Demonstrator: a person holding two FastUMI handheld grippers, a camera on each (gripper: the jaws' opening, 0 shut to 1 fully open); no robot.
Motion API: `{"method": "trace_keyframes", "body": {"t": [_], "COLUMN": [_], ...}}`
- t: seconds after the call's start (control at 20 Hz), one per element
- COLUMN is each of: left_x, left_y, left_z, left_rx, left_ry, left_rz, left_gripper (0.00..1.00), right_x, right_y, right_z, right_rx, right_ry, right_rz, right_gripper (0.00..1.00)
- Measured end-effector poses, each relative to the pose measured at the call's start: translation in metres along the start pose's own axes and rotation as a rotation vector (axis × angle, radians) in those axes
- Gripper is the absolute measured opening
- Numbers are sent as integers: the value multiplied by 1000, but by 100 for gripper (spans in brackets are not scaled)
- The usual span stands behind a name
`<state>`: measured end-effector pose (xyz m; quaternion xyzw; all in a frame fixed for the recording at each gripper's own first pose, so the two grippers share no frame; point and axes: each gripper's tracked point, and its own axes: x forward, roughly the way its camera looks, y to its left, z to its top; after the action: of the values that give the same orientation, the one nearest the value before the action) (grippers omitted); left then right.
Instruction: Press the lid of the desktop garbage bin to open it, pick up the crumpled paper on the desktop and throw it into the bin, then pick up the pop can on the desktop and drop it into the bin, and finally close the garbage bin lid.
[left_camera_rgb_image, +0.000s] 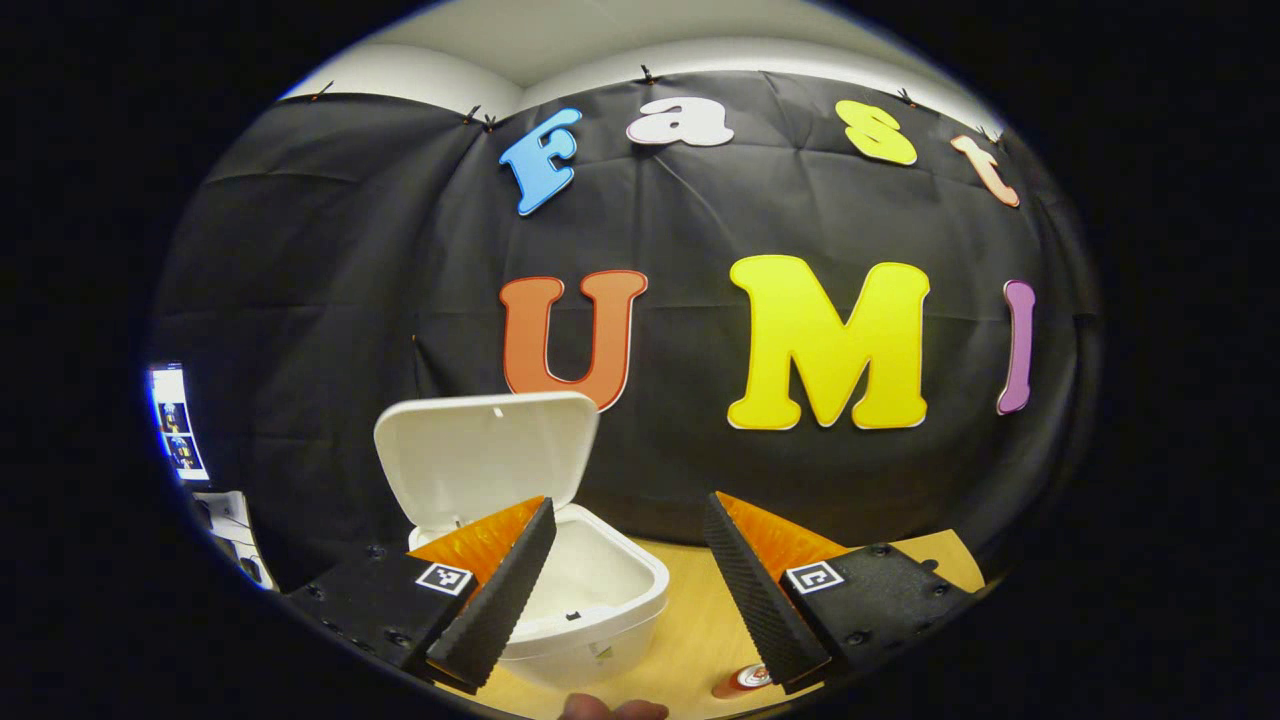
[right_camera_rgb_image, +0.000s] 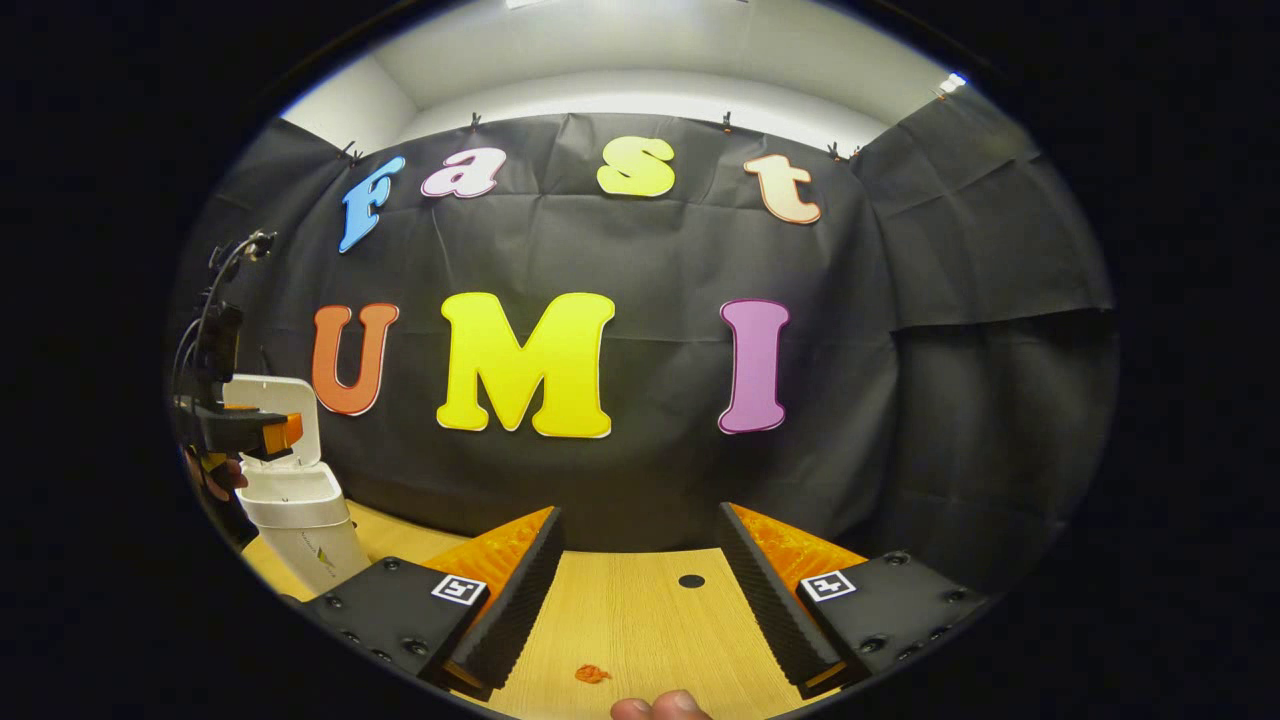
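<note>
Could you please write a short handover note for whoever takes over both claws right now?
Left claw: open, empty, raised by the white plastic desktop bin.
Right claw: open, empty, over the bare wooden desktop.
Done: bin's white hinged lid stands open.
Red-topped pop can stands on the desktop near the left claw's right finger; the crumpled paper's whereabouts are unclear.
Left: check the paper, drop the can in, close the lid.

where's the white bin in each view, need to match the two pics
Left gripper view: the white bin sits lower centre-left, lid raised, partly behind one of the left gripper's fingers.
Right gripper view: the bin stands at the far left edge, lid up, with the other gripper in front of it.
Shared landmark: the wooden table under the bin, in both views.
</note>
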<state>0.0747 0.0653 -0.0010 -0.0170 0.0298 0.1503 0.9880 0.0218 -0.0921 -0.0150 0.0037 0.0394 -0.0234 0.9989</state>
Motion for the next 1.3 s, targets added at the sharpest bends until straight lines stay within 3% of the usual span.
{"method": "trace_keyframes", "body": {"t": [0.45, 0.65, 0.85, 1.1, 1.3], "left_x": [-54, -77, -92, -109, -120], "left_y": [-69, -87, -101, -97, -85], "left_z": [-13, -35, -57, -90, -104], "left_rx": [24, 31, 10, 1, 54], "left_ry": [-31, -6, 46, 140, 185], "left_rz": [-278, -348, -395, -386, -372], "left_gripper": [98, 98, 98, 98, 98], "right_x": [-7, -12, -18, -23, -17], "right_y": [-13, -18, -12, 1, 17], "right_z": [-26, -41, -75, -140, -188], "right_rx": [-15, -42, -43, -75, -71], "right_ry": [42, 72, 150, 293, 379], "right_rz": [-1, 11, 73, 175, 247], "right_gripper": [98, 95, 98, 98, 98]}}
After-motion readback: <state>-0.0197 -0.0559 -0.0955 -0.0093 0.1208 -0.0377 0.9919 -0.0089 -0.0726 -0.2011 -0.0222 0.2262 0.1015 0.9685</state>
